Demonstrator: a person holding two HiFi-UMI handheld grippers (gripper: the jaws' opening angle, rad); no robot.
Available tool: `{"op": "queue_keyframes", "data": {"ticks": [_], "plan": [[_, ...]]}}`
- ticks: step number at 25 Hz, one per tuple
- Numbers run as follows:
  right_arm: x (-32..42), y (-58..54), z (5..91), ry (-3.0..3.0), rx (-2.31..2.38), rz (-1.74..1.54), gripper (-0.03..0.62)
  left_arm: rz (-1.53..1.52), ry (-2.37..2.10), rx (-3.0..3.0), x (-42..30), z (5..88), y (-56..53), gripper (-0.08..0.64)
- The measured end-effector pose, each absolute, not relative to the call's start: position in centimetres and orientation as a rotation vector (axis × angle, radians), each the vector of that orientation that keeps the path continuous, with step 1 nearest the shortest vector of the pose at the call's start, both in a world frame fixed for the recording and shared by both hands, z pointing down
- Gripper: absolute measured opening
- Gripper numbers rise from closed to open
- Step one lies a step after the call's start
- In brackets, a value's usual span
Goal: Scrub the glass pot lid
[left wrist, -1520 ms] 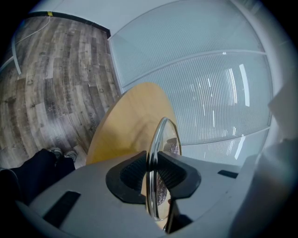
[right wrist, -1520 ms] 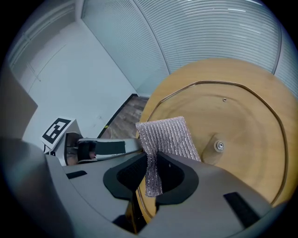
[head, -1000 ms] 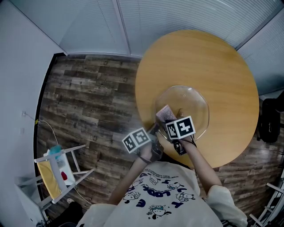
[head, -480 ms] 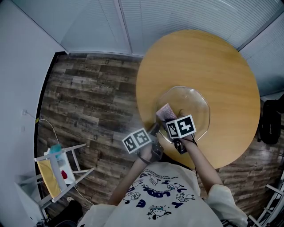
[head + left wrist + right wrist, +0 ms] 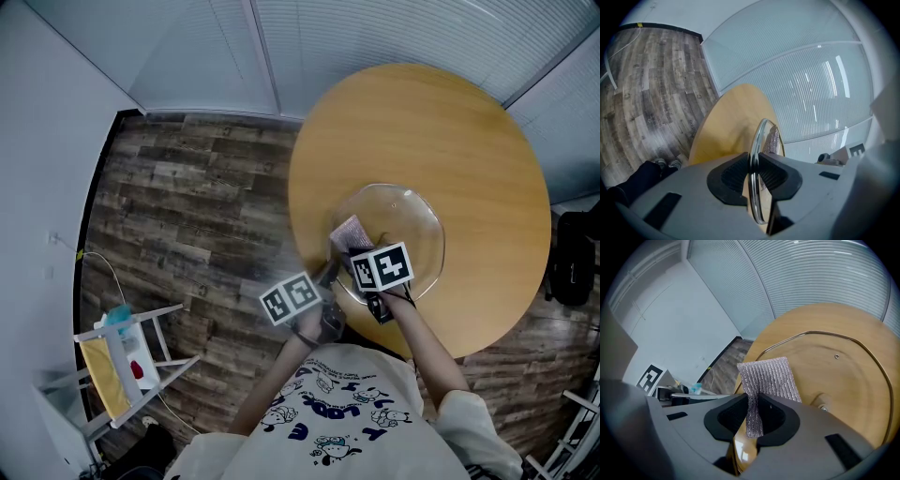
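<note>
While the left gripper (image 5: 753,169) pinches the metal rim of the glass lid (image 5: 405,217) between its two ribbed black pads (image 5: 733,176), the right gripper (image 5: 753,417) is pressed together on a grey scrubbing cloth (image 5: 769,377). The rim runs edge-on straight through the left jaws and curves away ahead of them, so the lid reaches out in front of that gripper, over the round wooden table (image 5: 427,117). Whether the lid lies flat on the tabletop or is raised a little at the held edge cannot be told.

The cloth is caught by its lower part. Its free upper part stands out beyond the right jaws and lies against the glass just inside the rim, on the side of the lid nearest both grippers. Ahead of the right jaws, past the cloth, the glass shows a small metal eyelet (image 5: 836,356). Nearer, just right of those jaws, is the fitting at the lid's middle (image 5: 823,407).

In the head view the two grippers sit close together at the near edge of the lid, the right one over the glass and the left one just outside the rim, at the table's edge. Off to the left gripper's outer side, well apart, are the plank floor (image 5: 187,197) and a white folding rack (image 5: 122,356). The person's printed shirt (image 5: 342,412) is behind both grippers.
</note>
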State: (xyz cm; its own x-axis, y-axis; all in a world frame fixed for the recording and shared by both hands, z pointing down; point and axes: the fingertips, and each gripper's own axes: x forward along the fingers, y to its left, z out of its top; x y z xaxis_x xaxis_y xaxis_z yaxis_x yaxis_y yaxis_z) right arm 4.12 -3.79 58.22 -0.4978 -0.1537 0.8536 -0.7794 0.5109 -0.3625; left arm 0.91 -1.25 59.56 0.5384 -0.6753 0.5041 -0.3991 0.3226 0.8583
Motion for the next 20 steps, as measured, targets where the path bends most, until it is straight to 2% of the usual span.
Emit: {"op": "queue_keyframes", "data": {"ticks": [20], "plan": [[3.5, -5.9, 58.0, -2.011, 0.869, 0.941, 0.075, -0.225, -1.056, 1.299, 1.1, 59.5, -1.4, 0.071]]}}
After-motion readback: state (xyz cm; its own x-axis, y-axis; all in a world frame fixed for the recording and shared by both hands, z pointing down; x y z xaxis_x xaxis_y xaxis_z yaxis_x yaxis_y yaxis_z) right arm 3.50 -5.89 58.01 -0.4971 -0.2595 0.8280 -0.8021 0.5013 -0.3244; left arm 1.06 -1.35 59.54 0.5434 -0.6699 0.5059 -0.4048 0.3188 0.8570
